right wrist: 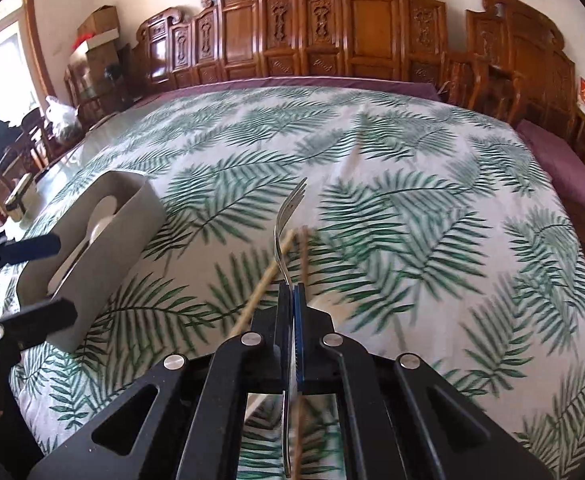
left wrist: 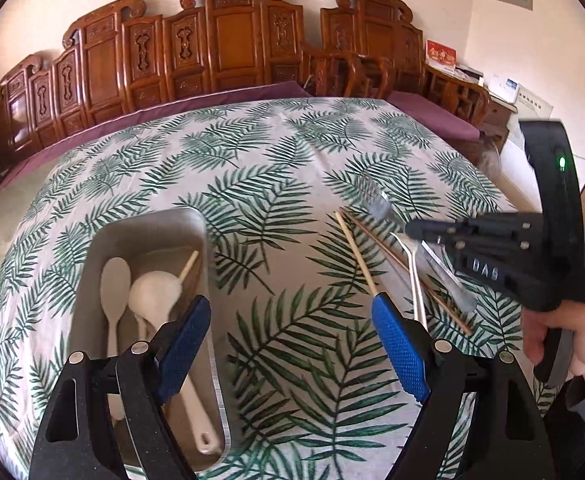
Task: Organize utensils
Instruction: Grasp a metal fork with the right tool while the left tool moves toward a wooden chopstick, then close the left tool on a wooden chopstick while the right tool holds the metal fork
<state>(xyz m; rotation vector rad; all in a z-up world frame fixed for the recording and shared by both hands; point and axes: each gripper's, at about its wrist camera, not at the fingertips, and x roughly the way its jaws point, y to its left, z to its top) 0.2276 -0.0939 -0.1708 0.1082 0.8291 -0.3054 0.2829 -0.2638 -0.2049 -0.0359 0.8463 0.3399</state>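
My right gripper [right wrist: 293, 292] is shut on a metal fork [right wrist: 288, 216], held above the leaf-print tablecloth with tines pointing away. It also shows in the left wrist view [left wrist: 414, 230], with the fork [left wrist: 376, 200] blurred. Two chopsticks [left wrist: 358, 252] and a white spoon [left wrist: 412, 276] lie on the cloth below it. The chopsticks [right wrist: 270, 272] show under the fork. My left gripper [left wrist: 288, 344] is open and empty, low over the cloth beside a grey utensil box [left wrist: 160, 224] that holds white spoons [left wrist: 152, 292] and a chopstick. The box [right wrist: 108, 240] is at left in the right wrist view.
The table [left wrist: 252, 152] is covered by the leaf-print cloth. Carved wooden benches [left wrist: 228, 40] with purple cushions run along its far side and right. A small container [right wrist: 18, 196] sits at the table's far left edge.
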